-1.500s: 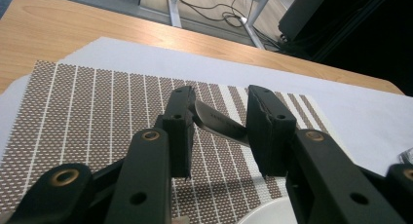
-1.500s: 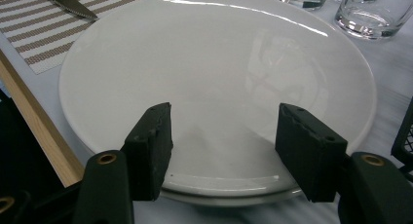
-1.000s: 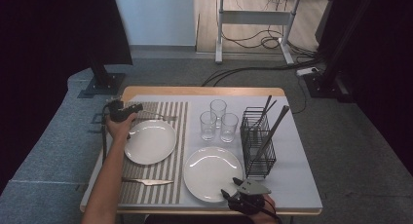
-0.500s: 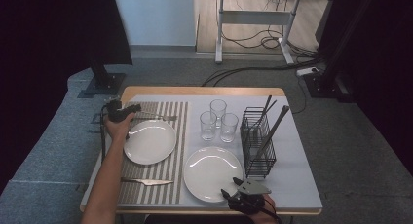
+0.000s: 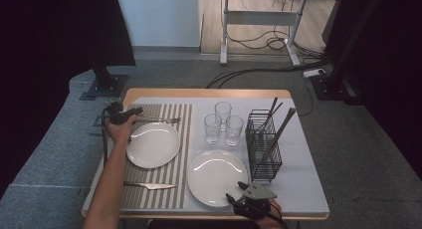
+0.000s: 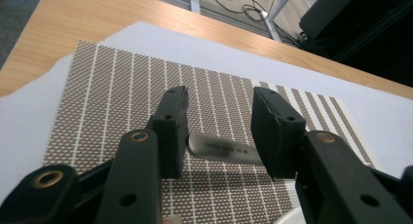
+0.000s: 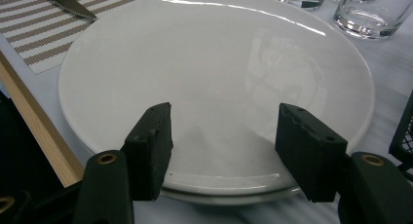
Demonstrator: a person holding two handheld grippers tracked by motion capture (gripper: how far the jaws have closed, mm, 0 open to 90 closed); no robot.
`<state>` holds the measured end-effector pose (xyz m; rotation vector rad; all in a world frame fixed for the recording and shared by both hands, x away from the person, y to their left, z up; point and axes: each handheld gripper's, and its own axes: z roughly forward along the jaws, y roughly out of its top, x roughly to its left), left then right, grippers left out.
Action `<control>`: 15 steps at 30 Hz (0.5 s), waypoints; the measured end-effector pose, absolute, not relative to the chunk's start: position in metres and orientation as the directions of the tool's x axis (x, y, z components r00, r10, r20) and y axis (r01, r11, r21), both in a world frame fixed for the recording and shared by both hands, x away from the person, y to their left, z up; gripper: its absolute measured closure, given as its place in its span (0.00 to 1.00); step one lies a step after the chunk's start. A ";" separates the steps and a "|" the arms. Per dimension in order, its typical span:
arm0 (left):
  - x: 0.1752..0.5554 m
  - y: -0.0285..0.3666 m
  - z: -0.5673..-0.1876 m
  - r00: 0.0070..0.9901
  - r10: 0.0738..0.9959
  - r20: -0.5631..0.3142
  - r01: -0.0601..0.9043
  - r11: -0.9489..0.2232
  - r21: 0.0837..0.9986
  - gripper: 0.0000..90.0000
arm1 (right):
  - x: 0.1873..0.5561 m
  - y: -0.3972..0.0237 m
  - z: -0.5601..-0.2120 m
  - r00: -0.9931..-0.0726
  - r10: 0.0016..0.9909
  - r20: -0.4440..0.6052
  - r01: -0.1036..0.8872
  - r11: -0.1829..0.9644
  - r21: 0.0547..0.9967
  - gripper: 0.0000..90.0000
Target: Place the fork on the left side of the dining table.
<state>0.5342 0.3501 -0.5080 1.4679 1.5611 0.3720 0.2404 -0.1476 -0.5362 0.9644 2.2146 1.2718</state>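
My left gripper [image 5: 135,110] rests at the far left of the striped placemat [image 5: 181,139], beyond a white plate [image 5: 153,144]. In the left gripper view its jaws [image 6: 219,114] have just been opening. The metal fork handle [image 6: 221,149] lies on the mat between them, with the pads not pressing it. The fork [image 5: 155,120] lies flat along the mat's far edge. My right gripper [image 5: 235,190] sits at the table's near edge, open. Its jaws [image 7: 226,131] hover over the near rim of a second white plate [image 7: 219,63], gripping nothing.
A knife [image 5: 149,185] lies on the mat's near part. Three glasses [image 5: 222,120] stand in the middle of the table. A black wire rack [image 5: 263,144] with long dark utensils stands right of them. The wooden table edge [image 7: 39,126] runs just left of the right gripper.
The left gripper's jaws stand slightly wider apart around the fork handle. Neither hand has shifted, and the plates, glasses and rack stay where they were.
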 end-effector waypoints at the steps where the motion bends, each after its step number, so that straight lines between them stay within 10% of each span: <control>1: 0.534 0.351 -0.508 0.143 0.899 -0.414 0.618 0.246 0.746 0.63 | 0.240 -0.148 -0.536 -0.678 0.735 -0.009 0.363 0.345 0.866 0.43; 15: 0.532 0.345 -0.508 0.174 0.907 -0.384 0.633 0.196 0.749 0.61 | 0.240 -0.149 -0.536 -0.681 0.732 -0.011 0.359 0.347 0.867 0.43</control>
